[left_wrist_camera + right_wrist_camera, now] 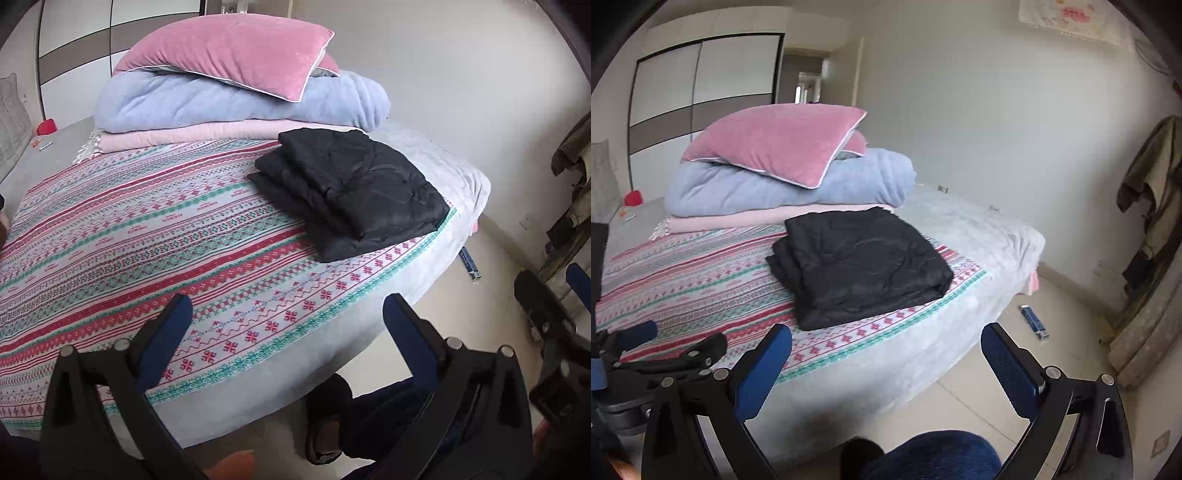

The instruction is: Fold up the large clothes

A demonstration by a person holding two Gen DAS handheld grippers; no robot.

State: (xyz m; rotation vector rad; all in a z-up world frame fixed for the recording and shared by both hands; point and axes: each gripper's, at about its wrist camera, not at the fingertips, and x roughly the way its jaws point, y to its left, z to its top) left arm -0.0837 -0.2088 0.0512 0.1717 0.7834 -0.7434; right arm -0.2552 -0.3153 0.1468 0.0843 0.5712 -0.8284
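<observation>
A black garment (pixel 351 192) lies folded in a thick rectangular stack on the patterned bedspread (pixel 147 240), near the bed's right edge; it also shows in the right wrist view (pixel 860 266). My left gripper (pixel 288 314) is open and empty, held over the bed's near edge, well short of the garment. My right gripper (pixel 886 347) is open and empty, held off the bed's near corner over the floor. The left gripper (pixel 676 339) shows at the left of the right wrist view.
A pink pillow (pixel 229 55) lies on a folded blue quilt (pixel 240 103) and a pink blanket (pixel 192 136) at the far end of the bed. A blue box (pixel 1032 321) lies on the tiled floor. Clothes (pixel 1152 192) hang at the right wall.
</observation>
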